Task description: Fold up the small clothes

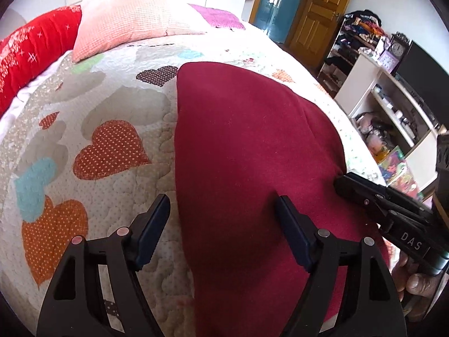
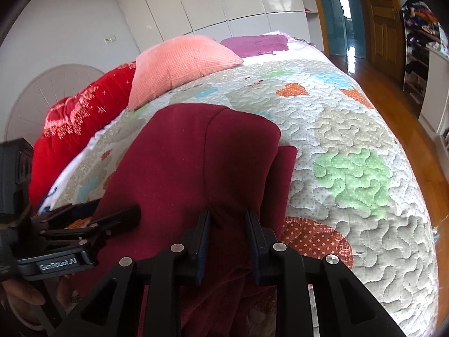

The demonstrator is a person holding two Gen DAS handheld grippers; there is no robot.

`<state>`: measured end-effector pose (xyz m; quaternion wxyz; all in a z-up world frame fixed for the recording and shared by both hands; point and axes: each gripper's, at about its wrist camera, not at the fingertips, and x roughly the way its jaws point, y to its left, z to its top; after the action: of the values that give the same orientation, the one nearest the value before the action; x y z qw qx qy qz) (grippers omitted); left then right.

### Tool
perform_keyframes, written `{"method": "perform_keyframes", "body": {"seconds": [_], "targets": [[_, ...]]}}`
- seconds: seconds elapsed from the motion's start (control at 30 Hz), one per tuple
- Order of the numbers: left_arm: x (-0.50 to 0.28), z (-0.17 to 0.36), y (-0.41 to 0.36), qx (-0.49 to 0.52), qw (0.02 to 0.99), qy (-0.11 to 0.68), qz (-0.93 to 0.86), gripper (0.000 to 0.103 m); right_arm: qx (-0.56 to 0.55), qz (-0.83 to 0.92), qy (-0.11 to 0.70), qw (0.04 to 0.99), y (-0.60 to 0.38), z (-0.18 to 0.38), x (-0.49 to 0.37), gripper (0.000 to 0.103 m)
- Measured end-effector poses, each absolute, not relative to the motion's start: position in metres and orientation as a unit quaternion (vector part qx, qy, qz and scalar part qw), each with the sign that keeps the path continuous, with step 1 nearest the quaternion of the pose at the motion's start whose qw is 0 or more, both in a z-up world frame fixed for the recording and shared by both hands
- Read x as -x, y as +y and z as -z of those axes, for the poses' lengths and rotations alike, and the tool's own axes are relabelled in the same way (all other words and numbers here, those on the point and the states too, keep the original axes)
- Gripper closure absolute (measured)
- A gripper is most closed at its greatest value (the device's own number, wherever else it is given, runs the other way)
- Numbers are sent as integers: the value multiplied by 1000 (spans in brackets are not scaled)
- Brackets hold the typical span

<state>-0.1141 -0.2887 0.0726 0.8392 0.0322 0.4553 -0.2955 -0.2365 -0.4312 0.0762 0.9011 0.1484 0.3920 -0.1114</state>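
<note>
A dark red garment lies on the quilted bed; it also shows in the right wrist view, partly folded with a narrow part sticking out on its right side. My left gripper is open, straddling the garment's left edge, one finger on the quilt and one over the cloth. It shows at the left of the right wrist view. My right gripper is shut on a pinched ridge of the garment's near edge. It also shows at the right of the left wrist view, touching the cloth's right edge.
The heart-patterned quilt covers the bed. A pink pillow, a red blanket and a purple pillow lie at the head. White shelves stand to the right, beside the bed edge, with wooden floor past it.
</note>
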Motion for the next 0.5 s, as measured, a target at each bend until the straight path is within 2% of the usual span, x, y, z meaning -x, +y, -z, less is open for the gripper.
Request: {"method": "perform_keyframes", "body": {"seconds": [0.03, 0.1, 0.13, 0.17, 0.33, 0.5], "targets": [[113, -74, -284, -21, 835, 460, 302, 25, -159, 109, 388, 901, -432, -78, 239, 75], [109, -76, -278, -4, 830, 464, 309, 25, -181, 115, 377, 901, -433, -83, 245, 55], [106, -76, -274, 11, 826, 468, 314, 25, -185, 122, 372, 901, -434, -84, 248, 40], [104, -75, -272, 19, 823, 472, 317, 24, -186, 124, 367, 903, -435, -85, 250, 34], [95, -64, -275, 40, 800, 498, 333, 19, -206, 120, 375, 896, -446, -77, 245, 34], [85, -50, -280, 60, 777, 522, 346, 12, -273, 81, 381, 880, -465, -56, 232, 31]]}}
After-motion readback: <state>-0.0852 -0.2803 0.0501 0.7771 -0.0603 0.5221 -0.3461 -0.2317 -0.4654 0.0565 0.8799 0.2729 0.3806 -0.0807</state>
